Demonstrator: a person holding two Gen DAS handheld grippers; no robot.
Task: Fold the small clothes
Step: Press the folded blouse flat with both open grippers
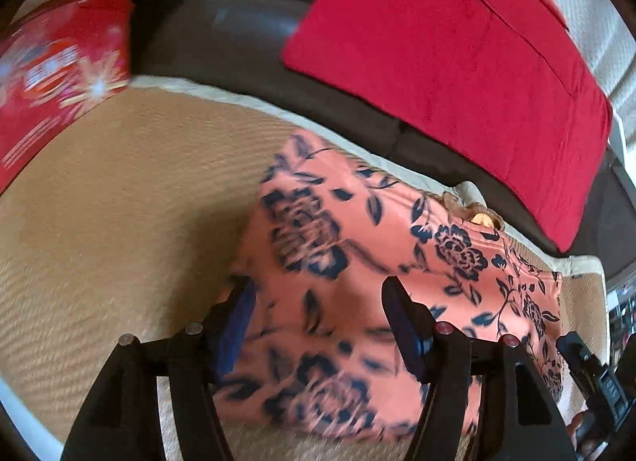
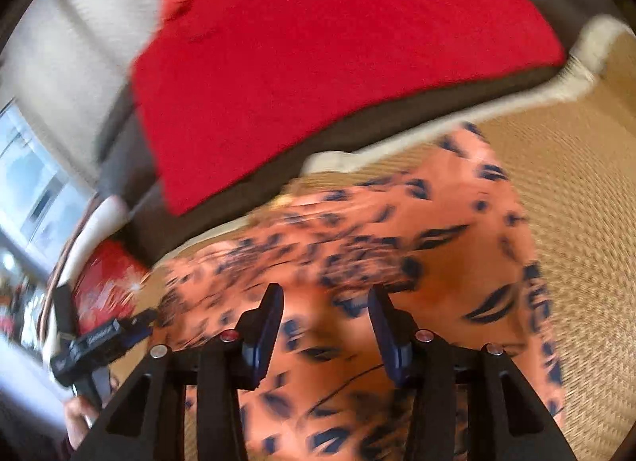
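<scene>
A small coral garment with dark blue flowers (image 1: pixel 357 274) lies on a woven tan mat (image 1: pixel 119 202). My left gripper (image 1: pixel 318 290) is open just above its left part, the jaws wide apart with nothing between them. In the right wrist view the same garment (image 2: pixel 417 262) is blurred by motion. My right gripper (image 2: pixel 326 298) is open over it, empty. The other gripper's body shows at each view's edge (image 1: pixel 596 377) (image 2: pixel 99 341).
A red cloth (image 1: pixel 457 63) lies on a dark brown sofa (image 1: pixel 238 31) behind the mat; it also shows in the right wrist view (image 2: pixel 318 63). A red printed cushion (image 1: pixel 51 75) sits at the left. The mat has a cream border (image 1: pixel 238 99).
</scene>
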